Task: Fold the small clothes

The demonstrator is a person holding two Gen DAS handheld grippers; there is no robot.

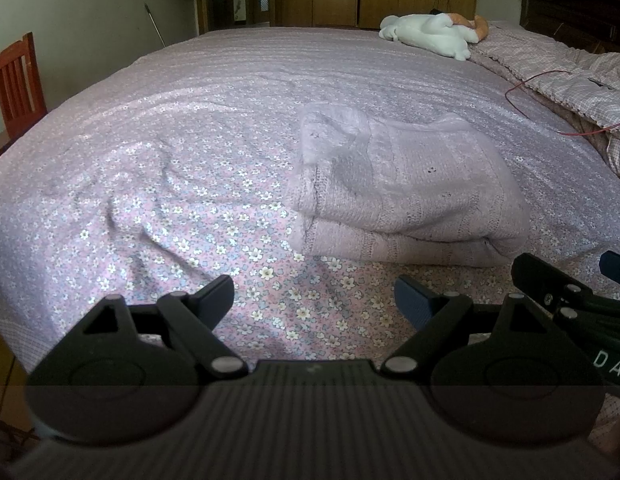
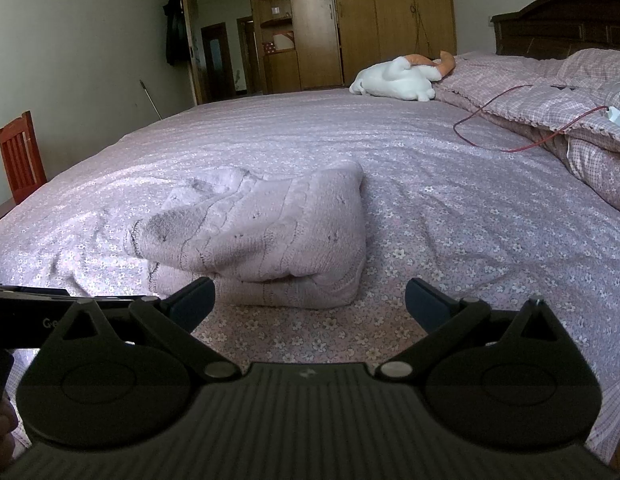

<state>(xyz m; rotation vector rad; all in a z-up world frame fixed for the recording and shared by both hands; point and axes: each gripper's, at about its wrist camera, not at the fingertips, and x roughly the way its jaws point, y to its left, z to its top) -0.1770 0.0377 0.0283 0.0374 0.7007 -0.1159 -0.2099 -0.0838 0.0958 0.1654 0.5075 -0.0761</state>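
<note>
A pale lilac knitted sweater (image 1: 406,192) lies folded into a thick bundle on the floral bedsheet (image 1: 158,152). In the right wrist view the same sweater (image 2: 266,240) sits just ahead of the fingers, slightly left of centre. My left gripper (image 1: 314,300) is open, empty, and hovers over the sheet short of the sweater and to its left. My right gripper (image 2: 310,304) is open too, with nothing between its fingers, close to the bundle's near edge. Part of the right gripper's body (image 1: 566,292) shows at the right edge of the left wrist view.
A white plush toy (image 2: 394,78) lies at the far end of the bed. A checked quilt (image 2: 550,116) with a red cable (image 2: 494,120) across it is heaped at the right. A wooden chair (image 2: 20,156) stands at the left, wardrobes (image 2: 390,16) behind.
</note>
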